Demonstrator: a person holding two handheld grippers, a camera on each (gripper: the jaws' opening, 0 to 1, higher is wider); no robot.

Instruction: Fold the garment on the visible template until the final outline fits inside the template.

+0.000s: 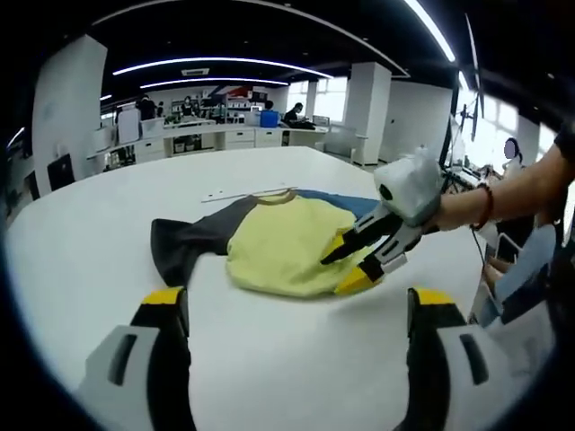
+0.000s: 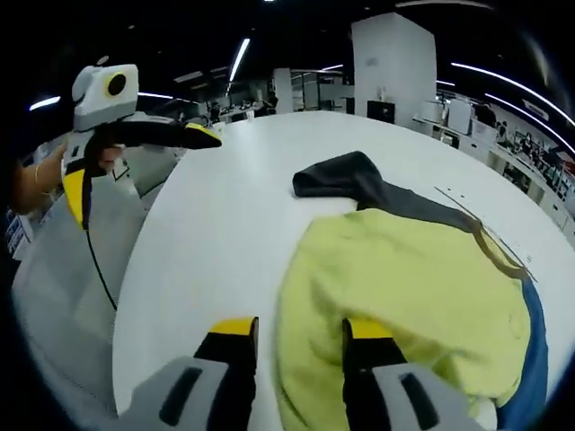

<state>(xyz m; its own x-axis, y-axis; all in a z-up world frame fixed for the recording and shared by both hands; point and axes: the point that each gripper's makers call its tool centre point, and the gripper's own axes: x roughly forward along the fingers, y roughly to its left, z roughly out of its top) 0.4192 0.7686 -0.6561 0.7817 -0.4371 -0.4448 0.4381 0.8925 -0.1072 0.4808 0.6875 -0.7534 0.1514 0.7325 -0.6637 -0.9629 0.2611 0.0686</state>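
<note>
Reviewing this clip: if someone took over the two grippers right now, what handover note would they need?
Left gripper: open, over bare table, short of the garment.
Right gripper: open at the yellow hem, one jaw over the cloth, one over the table; not gripping.
Garment: crumpled, yellow body, dark sleeve trailing out, blue cloth showing at the far edge.
Done: perhaps a partial fold.
Left: the remaining folds; template outline not discernible, fit unchecked.

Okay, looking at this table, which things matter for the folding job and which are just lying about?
Part of the job:
- yellow garment with dark sleeve
- blue template under it
- right gripper, open at the garment's edge
- left gripper, open, off the cloth

Just lying about:
- thin strip on the white table beyond the collar
- office desks in the background
</note>
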